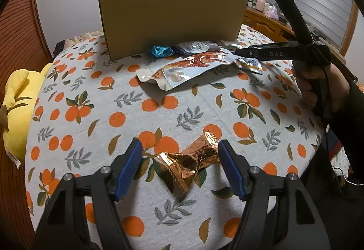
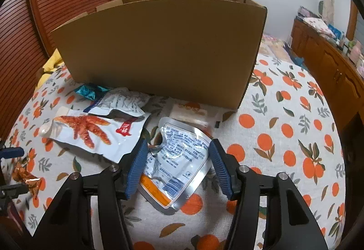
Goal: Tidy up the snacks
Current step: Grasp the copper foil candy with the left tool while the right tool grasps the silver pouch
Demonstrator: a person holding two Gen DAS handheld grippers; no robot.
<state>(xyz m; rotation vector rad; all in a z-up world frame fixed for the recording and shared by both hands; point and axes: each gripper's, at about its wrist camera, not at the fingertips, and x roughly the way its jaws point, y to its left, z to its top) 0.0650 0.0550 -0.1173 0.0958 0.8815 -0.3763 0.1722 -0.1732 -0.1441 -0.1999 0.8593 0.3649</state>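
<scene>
A: Biggest first: the box (image 2: 159, 45) stood at the far side of the bed (image 1: 204, 102), open top, wall facing us. Snacks lay loose just in front of it.

B: Grippers?

A: Both spread, holding nothing. Right gripper (image 2: 177, 150) straddled the silver pouch (image 2: 177, 154), which lay flat, near of the box. Left gripper (image 1: 180, 151) bracketed the gold wrapper (image 1: 188, 163) at the near edge, well apart from the box.

B: How to do it well?

A: My call: drop the pads lower so they caught the pouch's edges, not slid over the foil. Flat pouch would likely buckle, so close slowly, then lift clear over the box wall.

B: And the left?

A: The wrapper was crumpled and standing proud, an easier pinch. Close across its twisted middle.

B: Others?

A: Chicken-feet pack (image 2: 95, 134), white pouch (image 2: 120, 102) and teal wrapper (image 2: 87, 91) left of the right gripper, waiting.
</scene>
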